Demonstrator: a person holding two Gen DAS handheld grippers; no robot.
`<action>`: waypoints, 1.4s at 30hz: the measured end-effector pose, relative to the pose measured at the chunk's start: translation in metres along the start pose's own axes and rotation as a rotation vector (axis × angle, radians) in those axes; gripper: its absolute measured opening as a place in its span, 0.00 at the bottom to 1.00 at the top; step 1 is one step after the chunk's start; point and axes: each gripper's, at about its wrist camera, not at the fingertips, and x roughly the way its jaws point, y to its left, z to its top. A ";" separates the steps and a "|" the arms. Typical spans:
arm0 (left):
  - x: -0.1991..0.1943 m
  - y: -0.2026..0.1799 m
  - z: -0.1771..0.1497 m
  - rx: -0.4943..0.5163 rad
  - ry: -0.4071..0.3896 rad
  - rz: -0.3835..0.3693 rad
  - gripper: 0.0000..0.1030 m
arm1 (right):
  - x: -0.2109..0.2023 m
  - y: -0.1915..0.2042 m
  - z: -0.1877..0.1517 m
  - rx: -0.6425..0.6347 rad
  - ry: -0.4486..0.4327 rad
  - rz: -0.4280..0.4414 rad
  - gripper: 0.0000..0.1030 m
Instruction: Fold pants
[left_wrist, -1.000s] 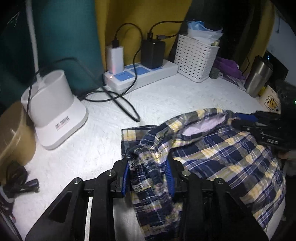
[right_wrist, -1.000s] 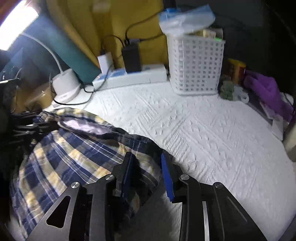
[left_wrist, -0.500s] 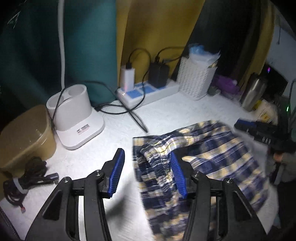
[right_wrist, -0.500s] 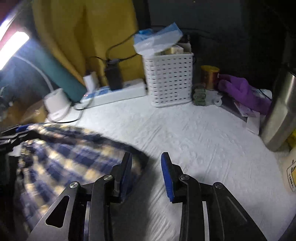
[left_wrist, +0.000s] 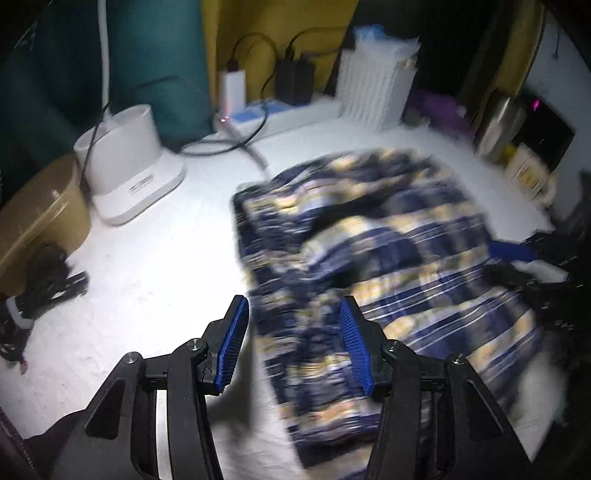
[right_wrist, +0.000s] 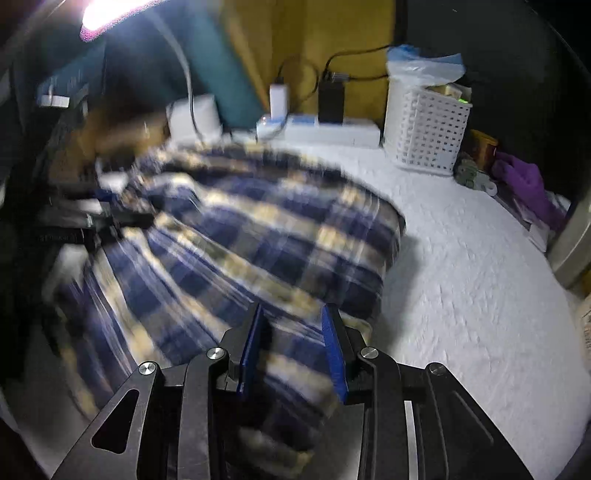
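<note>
The blue, yellow and white plaid pants (left_wrist: 373, 251) lie bunched on the white textured table, blurred by motion; they also show in the right wrist view (right_wrist: 251, 236). My left gripper (left_wrist: 293, 339) is open, its blue pads apart over the near left edge of the cloth. My right gripper (right_wrist: 291, 343) is open above the pants' near right edge, with cloth seen between its pads. The right gripper shows at the right edge of the left wrist view (left_wrist: 517, 254).
A white lamp base (left_wrist: 129, 173), a tan box (left_wrist: 37, 218) and black cables (left_wrist: 44, 284) are at the left. A power strip with chargers (right_wrist: 321, 127) and a white basket (right_wrist: 424, 129) stand at the back. A steel tumbler (left_wrist: 498, 125) and purple cloth (right_wrist: 524, 181) are at the right.
My left gripper let go of the pants' edge and opened. Both grippers have pulled back and now hang over the dropped pants, which lie spread flatter on the table.
</note>
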 end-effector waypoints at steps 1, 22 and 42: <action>0.000 0.002 -0.002 -0.007 -0.002 -0.009 0.53 | -0.001 -0.002 -0.004 0.000 -0.004 -0.008 0.32; -0.045 -0.046 -0.026 0.006 -0.052 -0.012 0.53 | -0.026 0.021 -0.032 0.031 -0.011 0.020 0.61; -0.067 -0.018 -0.046 -0.002 -0.036 0.040 0.55 | -0.066 -0.006 -0.080 0.138 0.009 0.009 0.62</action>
